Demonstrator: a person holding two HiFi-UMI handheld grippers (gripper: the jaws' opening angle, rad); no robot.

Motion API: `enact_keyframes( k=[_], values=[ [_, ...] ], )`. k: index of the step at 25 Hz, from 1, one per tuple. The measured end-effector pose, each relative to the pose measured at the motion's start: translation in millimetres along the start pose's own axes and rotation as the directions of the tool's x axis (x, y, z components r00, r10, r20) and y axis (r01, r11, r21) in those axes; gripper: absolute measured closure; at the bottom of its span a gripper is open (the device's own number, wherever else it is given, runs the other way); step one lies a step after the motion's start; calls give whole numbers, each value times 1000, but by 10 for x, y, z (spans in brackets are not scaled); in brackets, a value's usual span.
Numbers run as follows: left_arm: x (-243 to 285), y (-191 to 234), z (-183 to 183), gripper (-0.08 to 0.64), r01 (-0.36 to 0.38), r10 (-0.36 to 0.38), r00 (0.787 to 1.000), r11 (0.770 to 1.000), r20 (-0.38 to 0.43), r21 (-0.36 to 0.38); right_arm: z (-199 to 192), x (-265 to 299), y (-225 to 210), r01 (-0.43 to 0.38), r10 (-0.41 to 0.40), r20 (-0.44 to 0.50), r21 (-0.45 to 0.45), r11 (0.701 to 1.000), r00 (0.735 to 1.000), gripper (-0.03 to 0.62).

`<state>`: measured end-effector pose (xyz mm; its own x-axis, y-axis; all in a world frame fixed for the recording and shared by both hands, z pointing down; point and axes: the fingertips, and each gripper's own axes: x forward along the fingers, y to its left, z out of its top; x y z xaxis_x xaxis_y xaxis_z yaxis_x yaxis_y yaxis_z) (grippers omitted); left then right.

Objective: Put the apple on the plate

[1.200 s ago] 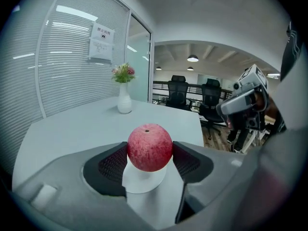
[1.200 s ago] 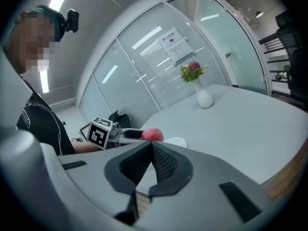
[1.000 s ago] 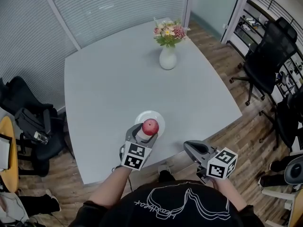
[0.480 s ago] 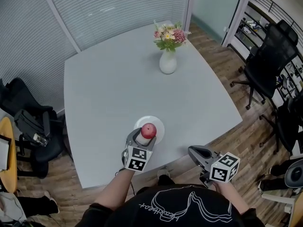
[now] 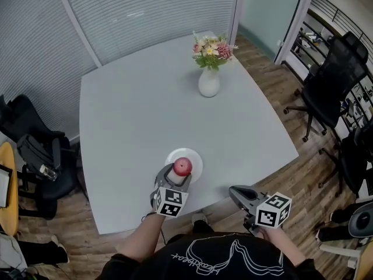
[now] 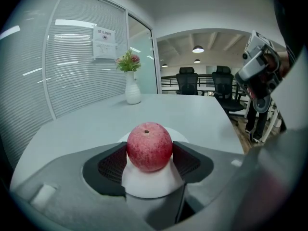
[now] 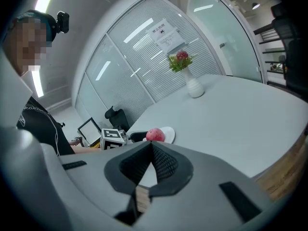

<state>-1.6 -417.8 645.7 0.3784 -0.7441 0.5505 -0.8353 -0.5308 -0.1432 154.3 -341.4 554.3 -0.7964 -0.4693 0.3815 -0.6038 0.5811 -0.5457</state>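
Observation:
A red apple [image 5: 182, 167] sits between the jaws of my left gripper [image 5: 180, 172], right over a small white plate [image 5: 193, 156] near the table's front edge. In the left gripper view both pads press the sides of the apple [image 6: 149, 147], with the plate [image 6: 181, 135] showing white beneath and behind it. I cannot tell whether the apple touches the plate. My right gripper [image 5: 236, 192] hangs off the table's front edge to the right, its jaws closed together with nothing in them. From the right gripper view [image 7: 150, 146] the apple [image 7: 155, 134] and plate [image 7: 169, 134] lie to the left ahead.
A white vase of flowers [image 5: 209, 81] stands at the far side of the grey table [image 5: 145, 109]. Black office chairs stand at the right [image 5: 332, 80] and at the left [image 5: 35, 150]. Glass walls with blinds run behind the table.
The apple stays in the left gripper over the plate, lower than before. The head view has shifted slightly. The right gripper has barely moved.

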Motion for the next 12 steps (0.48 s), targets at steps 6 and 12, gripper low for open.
enact_keyframes(
  k=[6, 12],
  values=[
    [-28, -12, -18, 258, 30, -30, 999, 1000, -12, 7, -14, 38, 6, -4, 4, -11, 3, 1000, 1000, 583],
    [-215, 50, 109, 259, 63, -63, 998, 997, 8, -42, 68, 50, 168, -16, 16, 7, -31, 999, 1000, 583]
  ],
)
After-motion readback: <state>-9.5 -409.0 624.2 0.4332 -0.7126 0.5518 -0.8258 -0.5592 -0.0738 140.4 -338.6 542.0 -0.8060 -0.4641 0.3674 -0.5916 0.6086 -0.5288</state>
